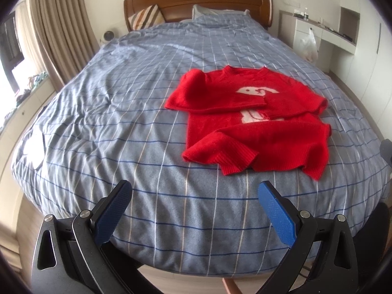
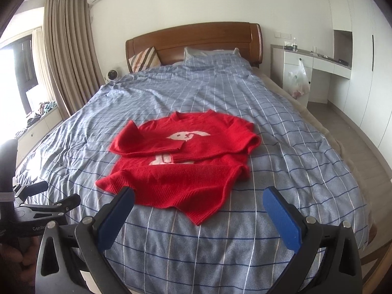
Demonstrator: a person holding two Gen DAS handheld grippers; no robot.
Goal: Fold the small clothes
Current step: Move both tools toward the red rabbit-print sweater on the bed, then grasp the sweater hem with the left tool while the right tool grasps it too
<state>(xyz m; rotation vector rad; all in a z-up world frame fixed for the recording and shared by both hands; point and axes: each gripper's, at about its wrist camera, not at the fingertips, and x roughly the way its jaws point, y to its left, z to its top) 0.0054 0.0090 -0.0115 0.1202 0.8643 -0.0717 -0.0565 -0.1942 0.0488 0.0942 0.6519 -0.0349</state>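
A small red sweater (image 1: 250, 120) with a pale rabbit figure lies on the blue checked bed cover (image 1: 122, 112), both sleeves laid across its chest and the hem turned up over the lower part. In the left wrist view it is ahead and to the right of my left gripper (image 1: 194, 191), which stands open and empty near the foot of the bed. In the right wrist view the red sweater (image 2: 181, 161) lies straight ahead; my right gripper (image 2: 198, 197) is open and empty, its left fingertip just in front of the turned-up hem.
A wooden headboard (image 2: 196, 39) with pillows closes the far end of the bed. A white desk (image 2: 316, 61) with a hanging plastic bag (image 2: 299, 80) stands to the right, curtains (image 2: 66, 49) and a window ledge to the left. The other gripper's handle (image 2: 29, 205) shows at the lower left.
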